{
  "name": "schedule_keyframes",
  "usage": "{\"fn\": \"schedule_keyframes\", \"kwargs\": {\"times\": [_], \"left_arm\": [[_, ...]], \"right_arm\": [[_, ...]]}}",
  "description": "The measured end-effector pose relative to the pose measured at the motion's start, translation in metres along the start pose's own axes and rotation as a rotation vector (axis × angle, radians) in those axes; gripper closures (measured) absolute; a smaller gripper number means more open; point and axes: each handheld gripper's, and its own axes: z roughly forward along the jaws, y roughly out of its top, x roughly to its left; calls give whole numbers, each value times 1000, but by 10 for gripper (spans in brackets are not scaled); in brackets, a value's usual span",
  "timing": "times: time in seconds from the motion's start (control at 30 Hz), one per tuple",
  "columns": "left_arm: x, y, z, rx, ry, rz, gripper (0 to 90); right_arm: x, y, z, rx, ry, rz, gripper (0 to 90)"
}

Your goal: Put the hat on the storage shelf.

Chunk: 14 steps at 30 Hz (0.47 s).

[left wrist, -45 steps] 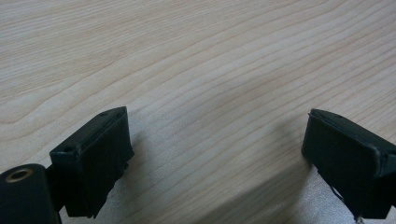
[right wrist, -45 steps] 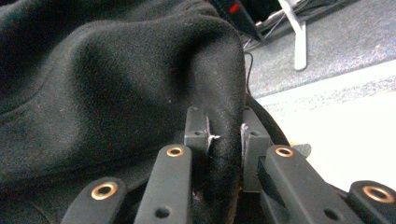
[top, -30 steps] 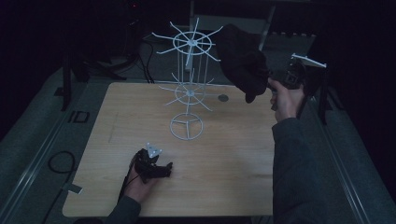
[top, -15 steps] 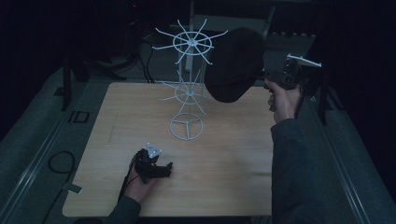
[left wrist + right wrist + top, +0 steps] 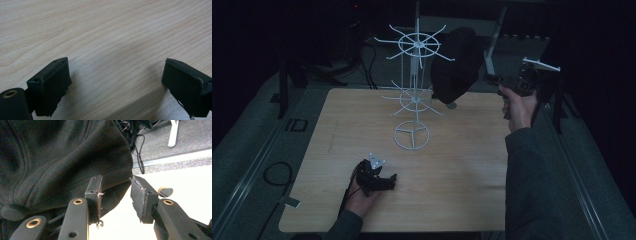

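A pale wooden table [image 5: 462, 190] carries a white wire stand [image 5: 412, 135] near its far edge, a small round disc [image 5: 452, 105] just beside.

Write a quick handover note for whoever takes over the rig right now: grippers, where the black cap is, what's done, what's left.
Right gripper: jaws have just been opening; the black cap's edge sits between them, pads not pressing.
Left gripper: open, resting on the wooden table, idle.
Cap hangs on an upper arm of the white wire rack.
Done: cap hung, grip released.
Left: likely draw the right gripper back without snagging the cap.
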Motion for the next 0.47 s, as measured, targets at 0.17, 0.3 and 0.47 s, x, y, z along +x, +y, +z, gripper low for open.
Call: {"fn": "schedule_keyframes", "kwargs": {"times": [0.17, 0.3, 0.47], "left_arm": [[0, 0, 0, -1, 0, 0, 86], [0, 0, 0, -1, 0, 1, 86], [0, 0, 0, 0, -1, 2, 86]], "right_arm": [[-4, -2, 0, 1, -20, 2, 619], [-8, -3, 0, 2, -36, 6, 628], [-11, -5, -2, -1, -45, 13, 635]]}}
